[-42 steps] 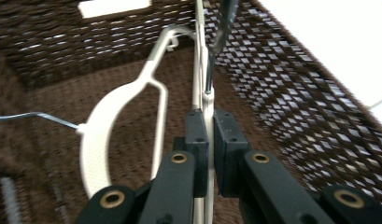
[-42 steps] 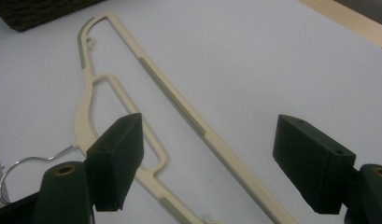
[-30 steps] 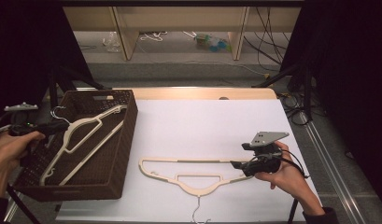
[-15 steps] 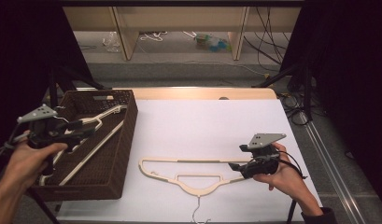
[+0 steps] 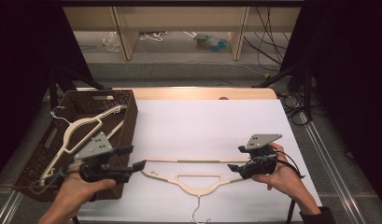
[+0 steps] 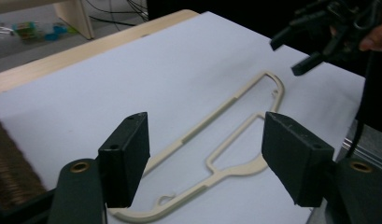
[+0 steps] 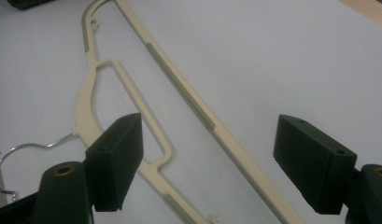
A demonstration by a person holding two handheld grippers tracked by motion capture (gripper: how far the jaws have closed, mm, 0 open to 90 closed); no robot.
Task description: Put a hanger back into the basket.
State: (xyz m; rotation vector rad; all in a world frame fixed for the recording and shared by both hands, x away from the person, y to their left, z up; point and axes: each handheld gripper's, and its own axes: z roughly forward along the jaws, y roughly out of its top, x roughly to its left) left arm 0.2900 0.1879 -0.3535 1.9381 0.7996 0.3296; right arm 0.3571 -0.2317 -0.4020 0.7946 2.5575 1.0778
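The left tongs [image 5: 141,164] point level toward the right tongs [image 5: 231,166], their jaws having just been opening and now standing wide apart with nothing pressed between the pads. The left hand [image 5: 76,184] grips them from behind, forearm entering from below. The right tongs face back at the left ones, jaws spread wide, held by the right hand [image 5: 278,175], its fingers wrapped round the body.

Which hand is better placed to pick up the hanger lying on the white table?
Probably right. The right tool stands open at the end of the hanger, whose bars run between its jaws. The left tool, jaws just opened and empty, is near the other end.
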